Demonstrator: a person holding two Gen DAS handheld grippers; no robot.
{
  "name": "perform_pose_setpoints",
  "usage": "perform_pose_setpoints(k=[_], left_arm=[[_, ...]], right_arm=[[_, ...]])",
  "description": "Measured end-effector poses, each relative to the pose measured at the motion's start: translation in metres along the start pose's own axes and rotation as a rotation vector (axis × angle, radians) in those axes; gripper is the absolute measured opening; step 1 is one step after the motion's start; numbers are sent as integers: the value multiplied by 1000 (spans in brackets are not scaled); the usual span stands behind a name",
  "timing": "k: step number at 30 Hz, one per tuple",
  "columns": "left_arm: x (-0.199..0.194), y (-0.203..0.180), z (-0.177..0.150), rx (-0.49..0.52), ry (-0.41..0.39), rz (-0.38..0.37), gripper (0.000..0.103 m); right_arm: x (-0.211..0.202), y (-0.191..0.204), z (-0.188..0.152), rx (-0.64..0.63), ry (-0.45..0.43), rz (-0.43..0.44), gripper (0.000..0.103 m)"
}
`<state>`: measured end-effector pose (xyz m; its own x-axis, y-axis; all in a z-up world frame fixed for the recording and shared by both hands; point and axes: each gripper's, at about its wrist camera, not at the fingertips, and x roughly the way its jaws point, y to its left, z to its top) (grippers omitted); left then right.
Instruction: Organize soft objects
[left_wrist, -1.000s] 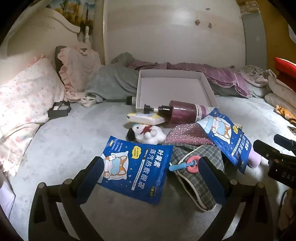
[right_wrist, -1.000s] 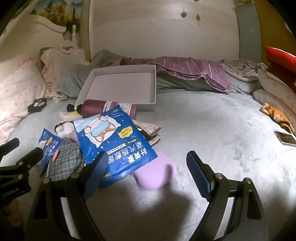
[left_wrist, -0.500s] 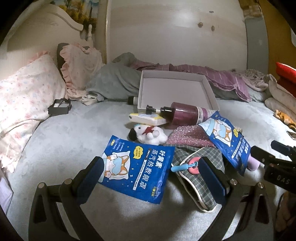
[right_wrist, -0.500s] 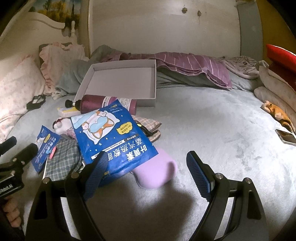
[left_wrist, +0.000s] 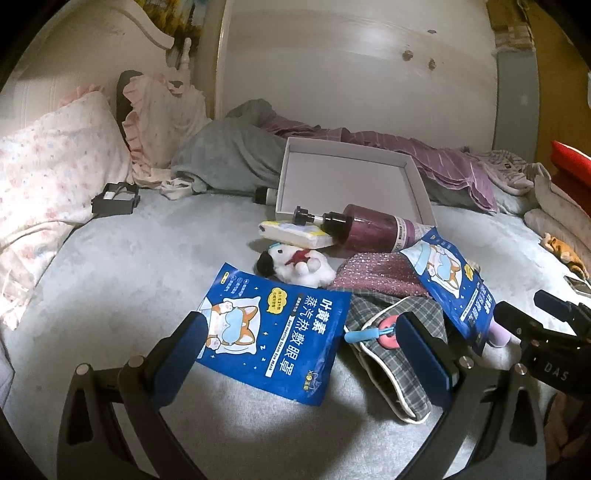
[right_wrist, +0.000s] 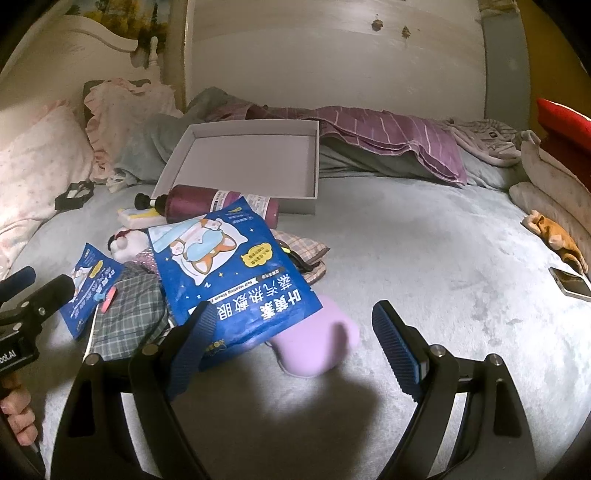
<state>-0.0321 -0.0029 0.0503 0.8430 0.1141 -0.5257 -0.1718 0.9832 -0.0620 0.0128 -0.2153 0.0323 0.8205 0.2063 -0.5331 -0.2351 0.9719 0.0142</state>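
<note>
A: Two grippers hover over the grey bed (right_wrist: 424, 236), both spread wide and holding nothing. Which step would an onlooker say is in hand?

B: The approach, by the look of it; nothing has been picked yet. The white box (left_wrist: 347, 181) lies tilted at the far middle with nothing inside, so sorting seems barely begun. The left gripper (left_wrist: 306, 343) hangs over the near blue packet (left_wrist: 275, 332), and the right gripper (right_wrist: 295, 332) stands over the lilac soft pad (right_wrist: 317, 339) and the second blue packet (right_wrist: 229, 269) that lies across it.

A: And the next move?

B: Probably lowering the right fingers around the lilac pad, which is half under that packet, so the packet may need lifting off first. The plaid pouch (left_wrist: 391, 354) beside the left gripper and the small white plush (left_wrist: 299, 264) behind it are also soft candidates. The dark purple bottle (left_wrist: 369, 232) lying in front of the box is hard and likely stays.

A: Any writing?

B: Each packet bears large white Chinese characters, 叶黄素 蒸汽热敷眼罩, with a corgi in a sleep mask. The small English line is too fine to be sure of. "DAS" shows on the right gripper's body at the right edge of the left view, and "oot.AI" on the left one's body in the right view.
</note>
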Motion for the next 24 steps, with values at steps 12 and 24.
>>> perform_pose_setpoints(k=[12, 24], left_arm=[[1, -3, -2, 27, 0, 4, 103], [-1, -14, -2, 72, 4, 12, 103]], right_arm=[[-1, -1, 1, 8, 0, 15, 87], [0, -11, 1, 60, 6, 51, 87]])
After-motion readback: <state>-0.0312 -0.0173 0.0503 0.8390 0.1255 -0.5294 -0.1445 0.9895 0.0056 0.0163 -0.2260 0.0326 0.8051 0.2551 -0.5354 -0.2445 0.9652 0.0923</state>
